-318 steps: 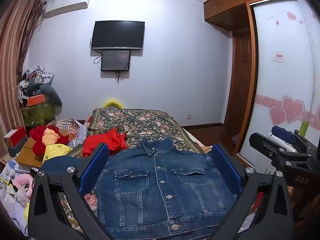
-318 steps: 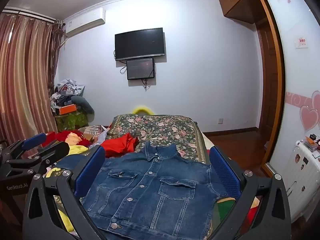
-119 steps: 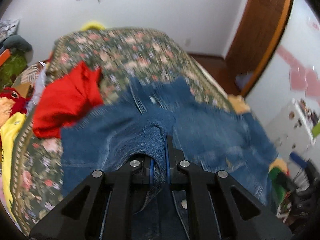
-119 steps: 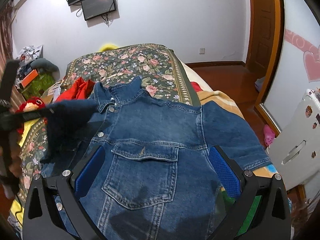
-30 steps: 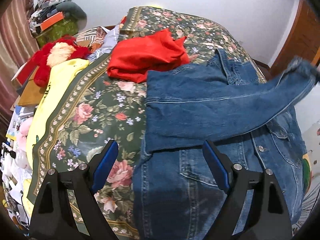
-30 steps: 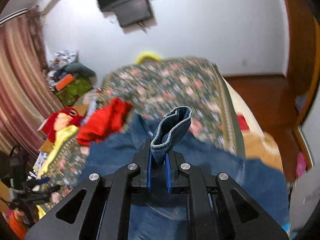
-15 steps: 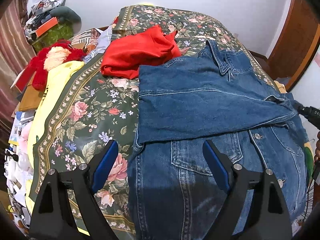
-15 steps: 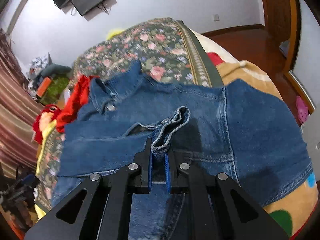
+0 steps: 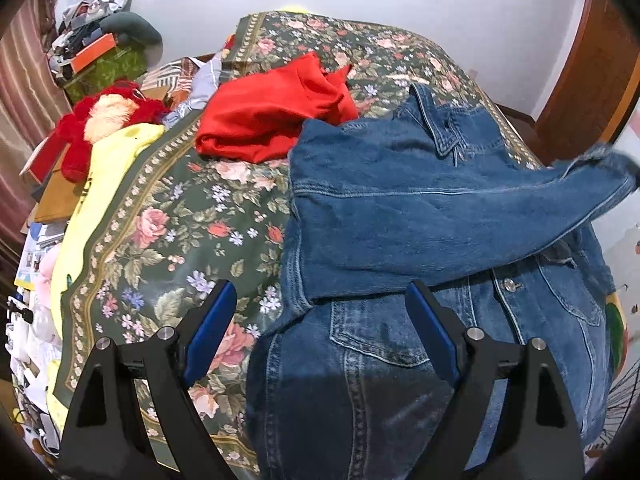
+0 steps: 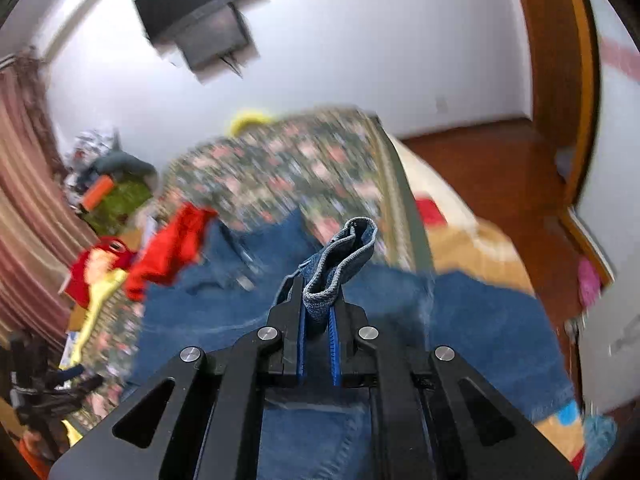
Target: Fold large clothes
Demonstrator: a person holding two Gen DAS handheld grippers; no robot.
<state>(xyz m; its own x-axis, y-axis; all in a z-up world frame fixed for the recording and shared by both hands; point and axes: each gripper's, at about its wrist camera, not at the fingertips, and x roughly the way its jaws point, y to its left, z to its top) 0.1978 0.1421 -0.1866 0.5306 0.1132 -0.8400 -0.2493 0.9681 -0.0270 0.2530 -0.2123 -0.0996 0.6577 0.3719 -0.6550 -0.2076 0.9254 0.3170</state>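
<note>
A blue denim jacket (image 9: 400, 360) lies front-up on the floral bedspread (image 9: 168, 240). One sleeve (image 9: 420, 216) is folded across its chest from the left shoulder. That sleeve's cuff (image 10: 340, 256) is pinched in my right gripper (image 10: 318, 312), which is shut on it and holds it just above the jacket. In the left wrist view the raised cuff (image 9: 612, 160) shows blurred at the right edge. My left gripper (image 9: 320, 320) hangs open over the jacket's lower left part, with nothing between its pads. The other sleeve (image 10: 500, 320) lies spread to the right.
A crumpled red garment (image 9: 276, 116) lies beside the jacket's collar. A yellow cloth (image 9: 104, 176) and a red plush toy (image 9: 100, 116) sit along the bed's left side, with piled clutter behind. A wooden door frame (image 10: 560, 80) and bare floor are on the right.
The sleeve cuff, still held, has risen and shifted toward the jacket's right side. The right wrist view has tipped up toward the wall and is blurred. My left gripper has stayed put.
</note>
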